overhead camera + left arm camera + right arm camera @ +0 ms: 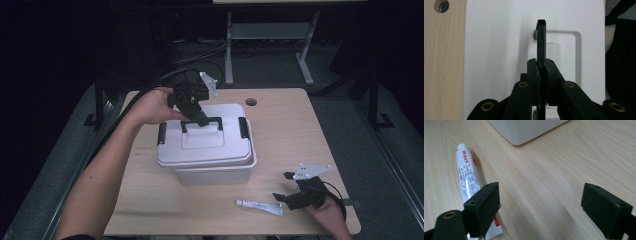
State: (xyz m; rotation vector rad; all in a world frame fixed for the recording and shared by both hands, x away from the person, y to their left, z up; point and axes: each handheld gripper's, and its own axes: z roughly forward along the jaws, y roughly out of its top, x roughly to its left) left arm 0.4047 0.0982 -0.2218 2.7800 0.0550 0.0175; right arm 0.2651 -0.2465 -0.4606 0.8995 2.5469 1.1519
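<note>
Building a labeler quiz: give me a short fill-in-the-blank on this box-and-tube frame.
1. The left tongs are shut on the lid's black ____.
2. The right tongs are ____, holding nothing.
3. The tube lies on the ____, in front of the white box.
4. The lid is ____ in colour.

Missing words: handle; open; table; white

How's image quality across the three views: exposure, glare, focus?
High view: table evenly lit, room behind nearly black, white box lid close to blown out. Left gripper view: lid bright and featureless, the clamped black handle sharp, the left gripper jaws dark with little detail. Right gripper view: wood grain crisp, a glare streak on the tube, its print soft, the right gripper jaws slightly blurred.
</note>
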